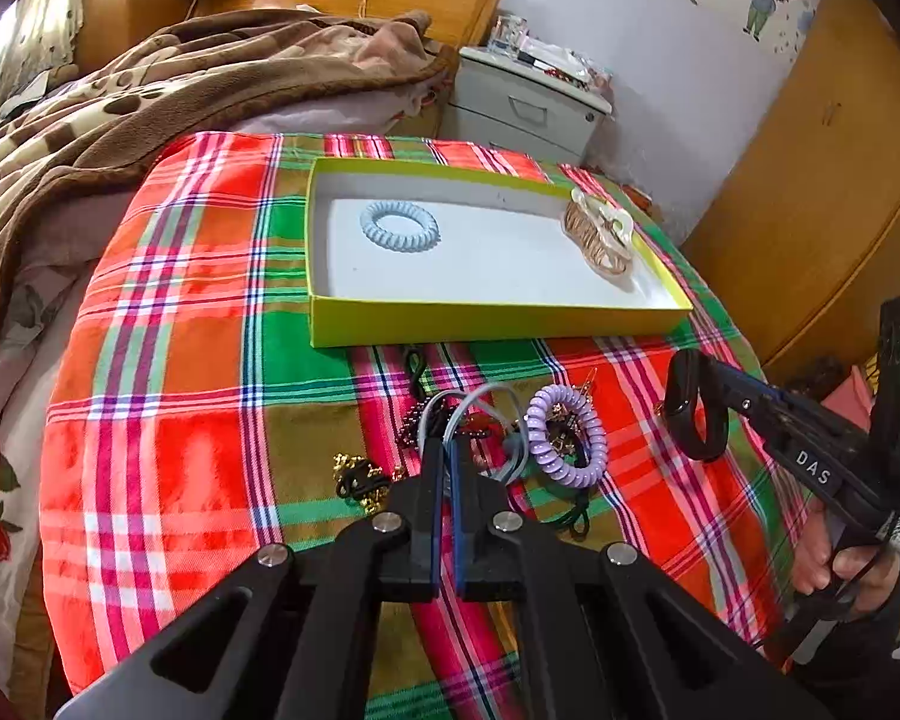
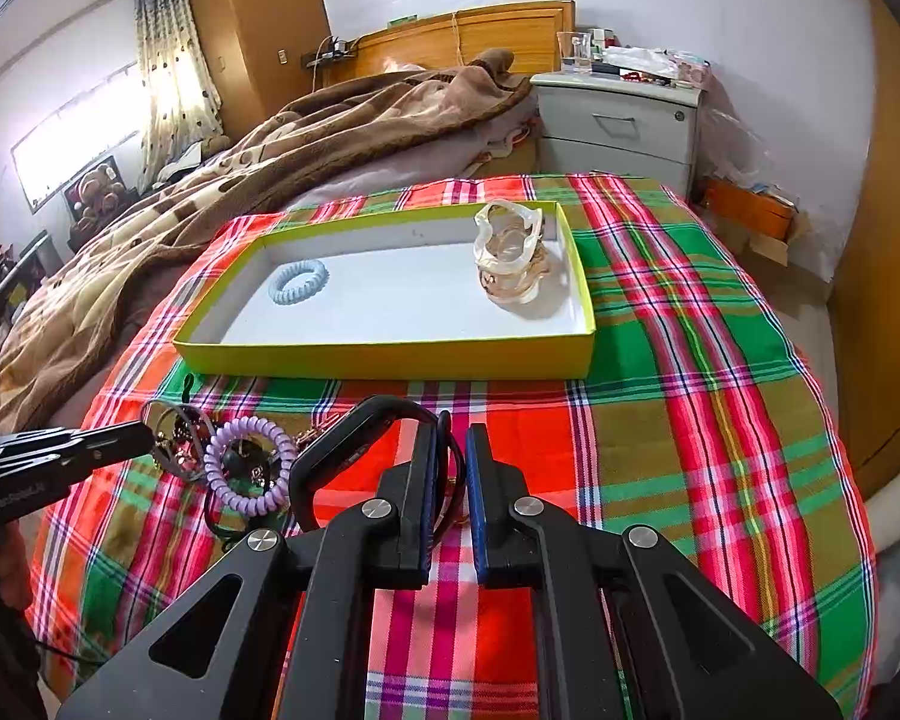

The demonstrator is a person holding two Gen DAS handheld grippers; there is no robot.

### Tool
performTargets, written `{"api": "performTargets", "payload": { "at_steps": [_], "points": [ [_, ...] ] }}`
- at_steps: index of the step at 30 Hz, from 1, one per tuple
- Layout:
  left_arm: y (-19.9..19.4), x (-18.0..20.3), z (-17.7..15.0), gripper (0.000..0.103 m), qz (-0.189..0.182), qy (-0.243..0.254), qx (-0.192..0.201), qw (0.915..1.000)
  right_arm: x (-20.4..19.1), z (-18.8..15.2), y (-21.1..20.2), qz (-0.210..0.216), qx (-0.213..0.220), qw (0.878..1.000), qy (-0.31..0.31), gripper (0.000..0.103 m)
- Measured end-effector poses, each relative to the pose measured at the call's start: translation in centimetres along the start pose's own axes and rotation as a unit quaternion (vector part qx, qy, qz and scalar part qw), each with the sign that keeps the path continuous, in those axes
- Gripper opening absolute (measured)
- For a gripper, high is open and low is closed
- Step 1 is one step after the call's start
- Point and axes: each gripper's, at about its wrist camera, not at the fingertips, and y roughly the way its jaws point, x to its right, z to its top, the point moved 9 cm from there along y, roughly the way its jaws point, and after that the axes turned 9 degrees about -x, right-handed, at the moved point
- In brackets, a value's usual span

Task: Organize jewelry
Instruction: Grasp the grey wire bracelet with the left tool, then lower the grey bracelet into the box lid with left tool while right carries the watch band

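Both tongs hang low over the checked cloth (image 2: 690,330) near the pile of trinkets. Left tongs (image 1: 448,450) are pressed nearly together on a pale blue hair tie (image 1: 486,414), whose thin loops stick out past the tips. Right tongs (image 2: 450,468) stand a little apart, with a black wristband (image 2: 342,444) caught at the inner face of the left-hand finger; whether they truly pinch it I cannot tell. From the left camera the same band hangs as a loop off the tip of the right tongs (image 1: 699,387).

Largest on the cloth is the yellow box lid (image 1: 486,321), a shallow tray with a white floor, lying beyond the pile. Inside it, well apart, sit a clear hair claw (image 2: 510,258) at the right end, standing upright, and a light blue coil tie (image 1: 399,225) at the left end, lying flat.

Between the two tongs, just in front of the tray, lies the loose heap: a purple coil tie (image 1: 567,435) on top, dark cords (image 1: 573,516) under it, and a gold-and-black piece (image 1: 360,477) at the left edge.
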Motion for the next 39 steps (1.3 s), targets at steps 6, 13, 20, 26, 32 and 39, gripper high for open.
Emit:
{"api": "performTargets", "payload": {
  "at_steps": [6,13,20,26,32,39],
  "points": [
    [-1.7,0.4,-0.1,0.002,-0.013,-0.003,0.017,0.9998,-0.2,0.2,-0.6,0.002,0.008,1.0,-0.001,0.01],
    [-3.9,0.6,0.5,0.002,-0.013,-0.004,0.046,0.9989,-0.4,0.4,-1.2,0.005,0.015,1.0,0.0,0.01],
    [-5.0,0.4,1.7,0.002,-0.011,-0.006,0.06,0.9981,-0.9,1.7,-1.9,0.007,0.026,1.0,-0.001,0.01],
    [-5.3,0.2,3.2,0.002,-0.014,-0.009,0.065,0.9977,-1.3,3.7,-2.1,0.009,0.034,0.999,-0.002,0.01],
    [-5.5,0.1,5.3,0.002,-0.02,-0.007,0.07,0.9973,-1.7,5.9,-1.6,0.009,0.036,0.999,-0.006,0.01],
    [-4.7,-0.2,8.2,0.002,-0.016,-0.006,0.075,0.9971,-1.4,8.6,0.5,0.014,0.025,1.0,0.004,0.01]
  ]
}}
